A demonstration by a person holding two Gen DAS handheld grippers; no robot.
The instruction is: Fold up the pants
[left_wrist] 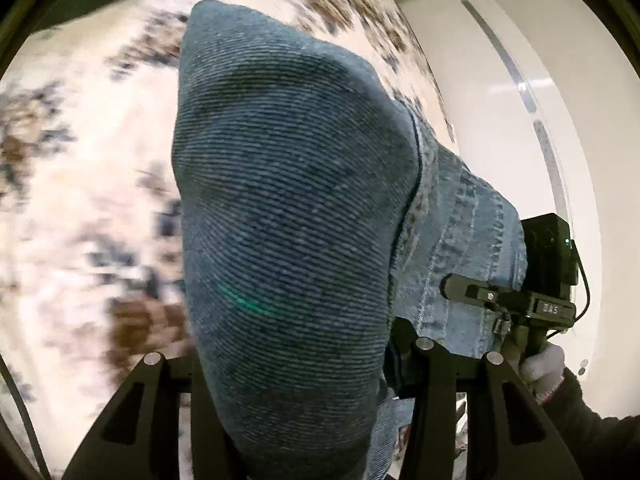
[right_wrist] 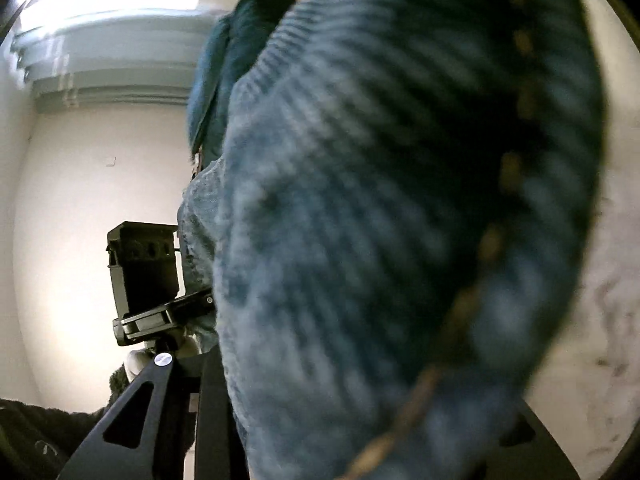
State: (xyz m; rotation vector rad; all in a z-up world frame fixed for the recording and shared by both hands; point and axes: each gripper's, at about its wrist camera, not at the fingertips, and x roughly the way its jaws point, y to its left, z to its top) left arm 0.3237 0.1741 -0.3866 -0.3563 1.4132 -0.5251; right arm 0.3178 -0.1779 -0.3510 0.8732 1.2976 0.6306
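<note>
The blue denim pants (left_wrist: 288,208) fill the middle of the left wrist view, bunched between my left gripper's (left_wrist: 304,420) fingers, which are shut on the fabric and hold it above a patterned surface. In the right wrist view the pants (right_wrist: 380,220) hang close over the lens, blurred, with a yellow-stitched seam on the right. My right gripper (right_wrist: 340,440) is shut on the denim; its right finger is mostly hidden by cloth. Each view shows the other gripper beside the fabric: the right one (left_wrist: 532,292) and the left one (right_wrist: 148,280), both held in white-gloved hands.
A cream surface with brown and dark blotches (left_wrist: 80,200) lies below, blurred by motion. A white wall or cabinet with a metal strip (left_wrist: 520,92) stands to the right. White walls and ceiling steps (right_wrist: 100,60) show behind.
</note>
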